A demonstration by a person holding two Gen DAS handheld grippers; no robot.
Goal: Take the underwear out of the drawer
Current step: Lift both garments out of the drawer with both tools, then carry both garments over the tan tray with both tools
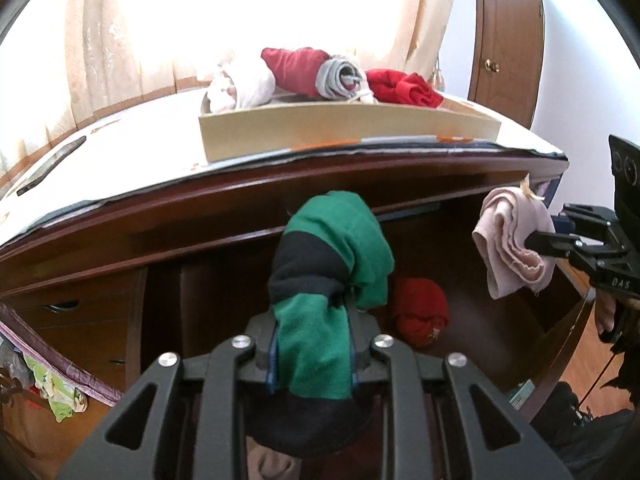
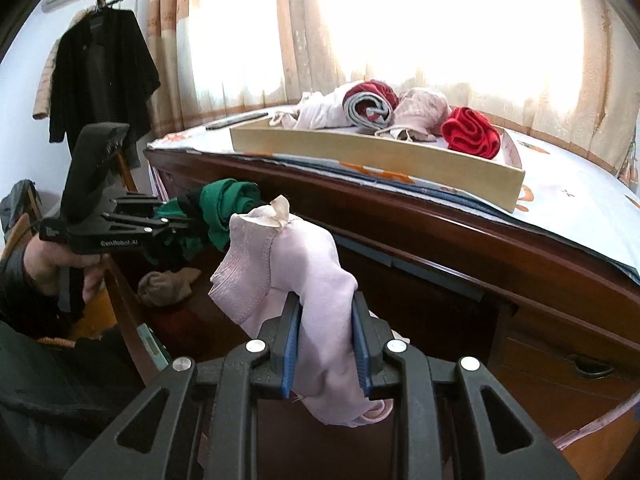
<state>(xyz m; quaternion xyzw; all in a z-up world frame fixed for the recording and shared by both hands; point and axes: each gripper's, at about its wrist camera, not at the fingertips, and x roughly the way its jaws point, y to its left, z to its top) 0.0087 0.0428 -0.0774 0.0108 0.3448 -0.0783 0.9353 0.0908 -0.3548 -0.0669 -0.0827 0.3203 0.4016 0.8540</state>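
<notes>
Clamped between the blue pads of my left gripper (image 1: 312, 354), nearest the left wrist camera, is a green and black underwear (image 1: 332, 264); the jaws are squeezed nearly together on the cloth, which bunches up above my fingertips. Below and just to the right of it, down in the open drawer (image 1: 460, 240), lies a rolled red underwear (image 1: 420, 314). Farther right at about the same height, my right gripper (image 1: 536, 242) pinches a pale pink underwear (image 1: 514, 236). Above the drawer, on the covered dresser top, a beige tray (image 1: 348, 130) holds rolled pieces: white, dark red with a grey band, and bright red.

From the right wrist camera, my right gripper (image 2: 326, 344) is closed tight on the pale pink underwear (image 2: 296, 276), which stands up and folds over to the left of the pads. Left of it, my left hand (image 2: 52, 264) carries the left gripper (image 2: 180, 222), shut on the green and black underwear (image 2: 224, 208). Below that bundle, inside the drawer (image 2: 132, 320), sits a tan rolled piece (image 2: 168, 286), possibly a sock; the shadow makes it hard to tell. Beyond the drawer, the tray (image 2: 380, 156) rests on the dresser top with its rolled garments, and a black jacket (image 2: 100, 76) hangs on the wall far left.
</notes>
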